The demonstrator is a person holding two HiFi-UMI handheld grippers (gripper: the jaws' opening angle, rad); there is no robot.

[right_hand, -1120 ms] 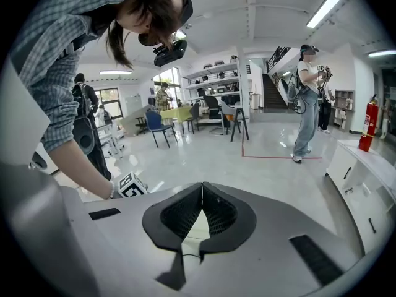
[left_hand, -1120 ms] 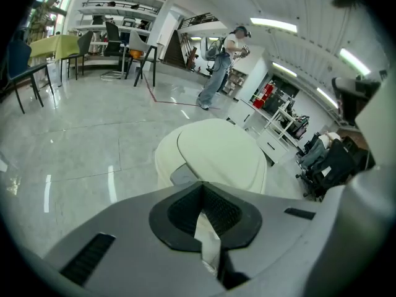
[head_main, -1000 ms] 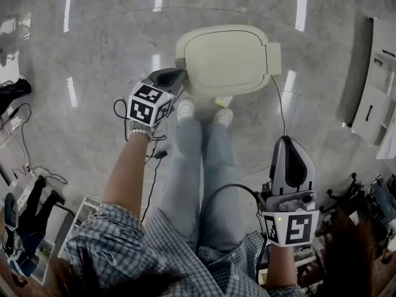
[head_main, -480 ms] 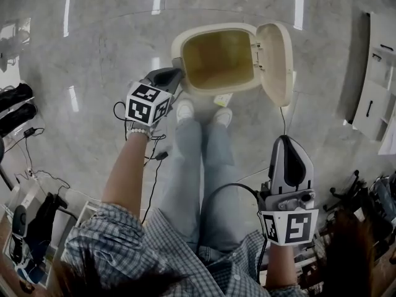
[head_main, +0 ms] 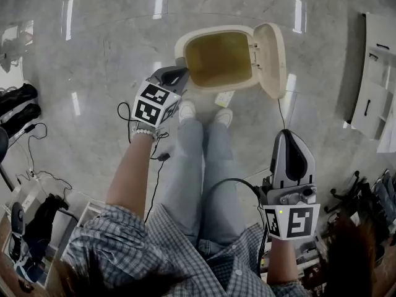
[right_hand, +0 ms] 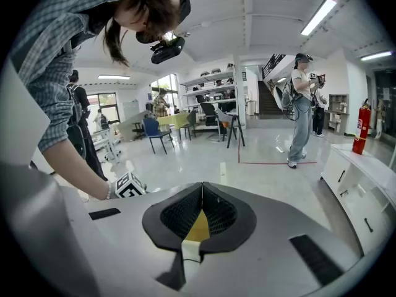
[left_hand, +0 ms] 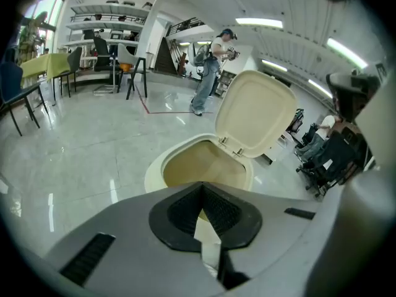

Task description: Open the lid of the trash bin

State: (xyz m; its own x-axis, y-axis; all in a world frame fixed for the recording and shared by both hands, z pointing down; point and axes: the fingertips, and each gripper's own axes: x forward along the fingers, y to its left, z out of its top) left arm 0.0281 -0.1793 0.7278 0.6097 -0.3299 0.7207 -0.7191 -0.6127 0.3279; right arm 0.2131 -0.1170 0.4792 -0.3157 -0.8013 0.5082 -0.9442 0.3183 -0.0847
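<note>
Scene: trash bin [head_main: 180, 47] on the floor just ahead of the person's shoes [head_main: 185, 109], lid [head_main: 272, 60] swung up on its hinge, inside exposed | Left gripper [head_main: 176, 74]: jaws together, empty, just beside the bin's rim, contact unclear | Right gripper [head_main: 289, 136]: jaws together, empty, well apart from the bin | Step: opening looks complete | Next: probably only keep the lid up; no grasp needed.
</note>
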